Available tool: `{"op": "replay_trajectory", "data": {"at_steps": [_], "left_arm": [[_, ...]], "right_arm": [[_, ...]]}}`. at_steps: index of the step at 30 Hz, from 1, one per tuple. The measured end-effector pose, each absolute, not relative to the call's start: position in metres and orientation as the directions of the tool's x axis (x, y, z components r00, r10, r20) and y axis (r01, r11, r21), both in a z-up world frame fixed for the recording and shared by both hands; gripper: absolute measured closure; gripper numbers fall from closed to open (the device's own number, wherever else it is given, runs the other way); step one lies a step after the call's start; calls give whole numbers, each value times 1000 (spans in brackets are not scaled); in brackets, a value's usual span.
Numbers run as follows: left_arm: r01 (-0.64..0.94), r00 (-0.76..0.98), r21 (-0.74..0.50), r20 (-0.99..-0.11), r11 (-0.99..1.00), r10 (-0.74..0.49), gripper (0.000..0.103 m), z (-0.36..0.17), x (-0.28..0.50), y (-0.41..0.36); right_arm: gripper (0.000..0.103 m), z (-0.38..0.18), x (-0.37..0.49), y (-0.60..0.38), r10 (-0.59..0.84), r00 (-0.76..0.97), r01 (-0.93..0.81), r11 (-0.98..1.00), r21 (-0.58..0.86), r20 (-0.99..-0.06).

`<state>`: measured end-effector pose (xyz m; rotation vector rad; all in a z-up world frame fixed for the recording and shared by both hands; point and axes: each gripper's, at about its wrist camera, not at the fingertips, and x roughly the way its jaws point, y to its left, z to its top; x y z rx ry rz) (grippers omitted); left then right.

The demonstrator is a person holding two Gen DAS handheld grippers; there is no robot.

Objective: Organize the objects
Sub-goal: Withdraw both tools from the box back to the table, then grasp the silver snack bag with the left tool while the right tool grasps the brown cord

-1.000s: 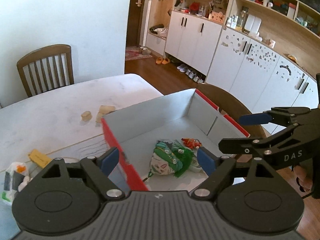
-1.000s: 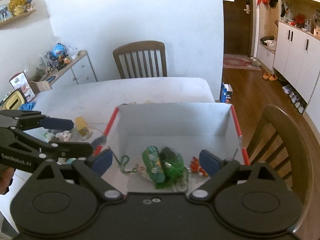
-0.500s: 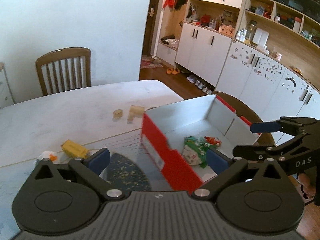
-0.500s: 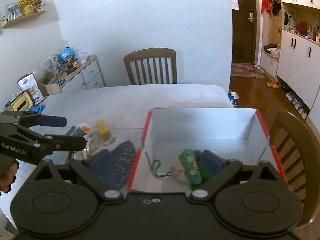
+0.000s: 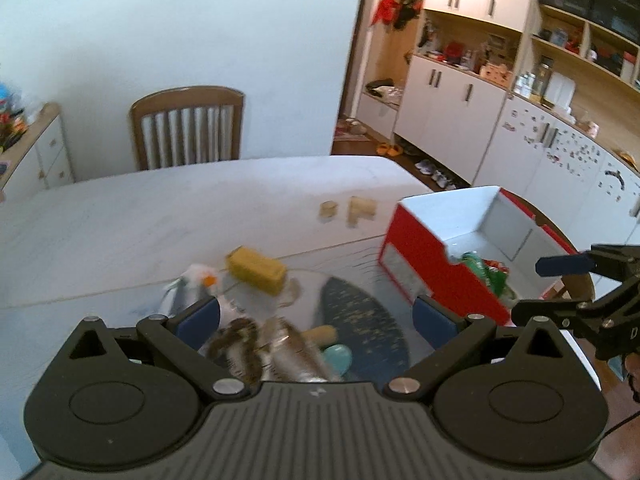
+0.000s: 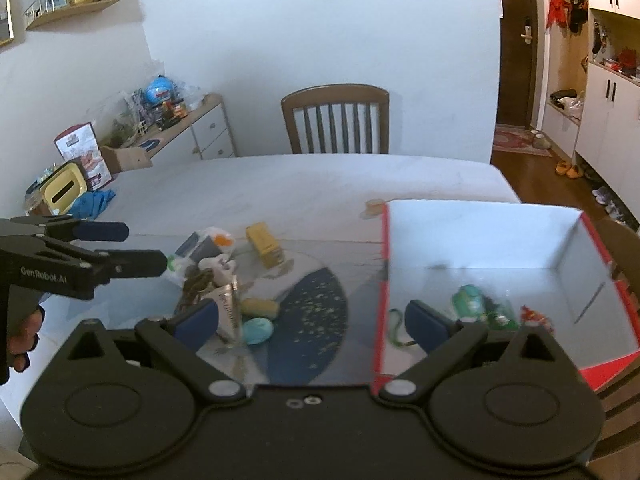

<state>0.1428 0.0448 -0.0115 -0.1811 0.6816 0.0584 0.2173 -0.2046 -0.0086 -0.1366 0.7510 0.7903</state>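
Observation:
A red box with a white inside stands at the table's right end. In it lie a green packet and a small red toy. Left of the box, on and beside a dark speckled mat, is a loose pile: a yellow block, a silver packet, a teal oval and a white bag. My left gripper hangs open over the pile, holding nothing. My right gripper is open too, straddling the box's left wall above the mat.
Two small wooden pieces lie on the table behind the box. A wooden chair stands at the far side and another chair right of the box. A cluttered sideboard lines the left wall, white cabinets the right.
Both grippers have swung left, away from above the box toward the pile on the mat. The left jaws have spread wider. Nothing was picked up.

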Motion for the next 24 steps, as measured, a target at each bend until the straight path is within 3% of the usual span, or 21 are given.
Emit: {"op": "replay_trajectory", "data": {"at_steps": [7,24], "left_arm": [[-127,756,-95,-654,987,34,0,-39,133,67],[-76,686,-111,-727,991,-29,1,-117,142,94]], "right_arm": [[4,-30,212,-168,597,432,-699,695,167,-676],[7,-75,226,-111,552,349,-720,675,161,-757]]}}
